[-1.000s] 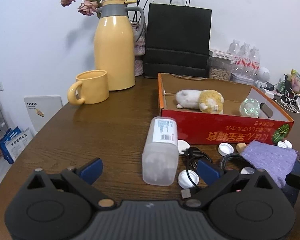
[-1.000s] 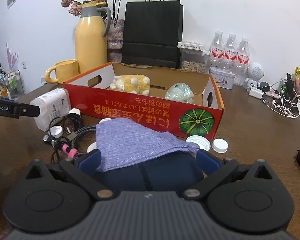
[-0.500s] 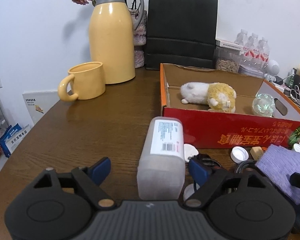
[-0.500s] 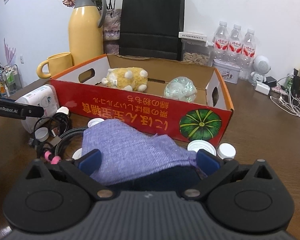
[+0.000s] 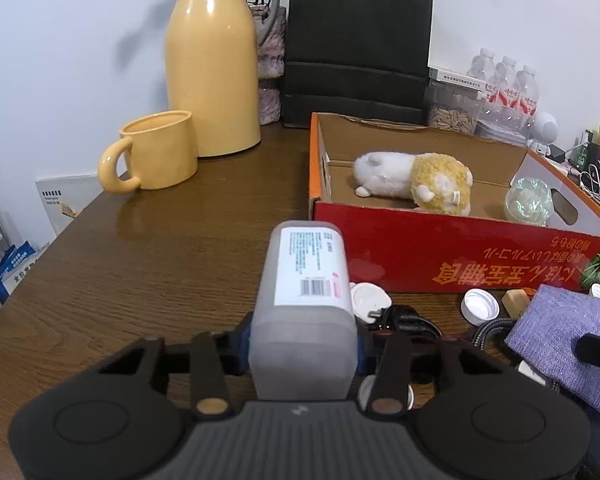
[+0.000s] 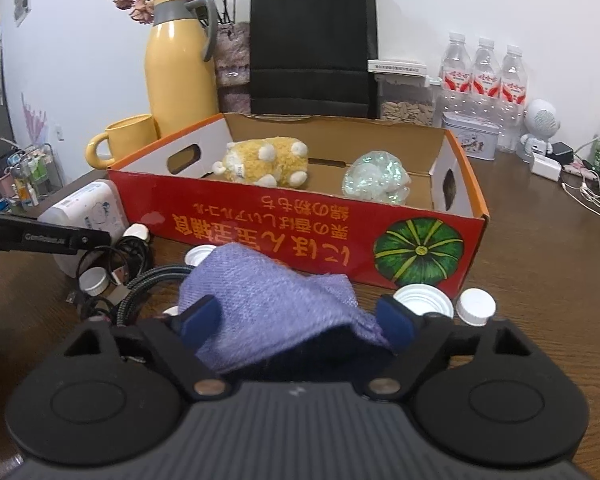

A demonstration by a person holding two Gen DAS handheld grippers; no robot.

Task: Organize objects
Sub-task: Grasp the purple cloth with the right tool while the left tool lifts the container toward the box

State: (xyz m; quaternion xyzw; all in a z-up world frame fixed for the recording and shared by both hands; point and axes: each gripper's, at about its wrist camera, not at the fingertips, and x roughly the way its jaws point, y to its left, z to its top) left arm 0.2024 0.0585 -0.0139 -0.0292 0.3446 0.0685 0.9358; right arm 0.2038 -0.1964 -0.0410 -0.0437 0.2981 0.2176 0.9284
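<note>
A frosted plastic bottle (image 5: 306,304) with a white label lies on its side on the brown table, in front of the red cardboard box (image 5: 452,256). My left gripper (image 5: 302,344) is shut on the bottle's near end. The bottle also shows in the right wrist view (image 6: 88,212). The box (image 6: 300,228) holds a yellow-and-white plush toy (image 5: 416,180) and a shiny clear ball (image 5: 530,200). My right gripper (image 6: 296,320) stands open around a purple cloth (image 6: 268,300) that lies over a dark object.
A yellow mug (image 5: 156,156) and yellow thermos (image 5: 212,64) stand at the back left, a black paper bag (image 5: 356,48) behind the box. White caps (image 6: 424,300) and black cables (image 6: 120,276) lie in front of the box. Water bottles (image 6: 484,76) and chargers stand at the right.
My left gripper has moved forward over the bottle and shut on its near end. My right gripper has moved closer to the purple cloth, fingers narrowing slightly around it.
</note>
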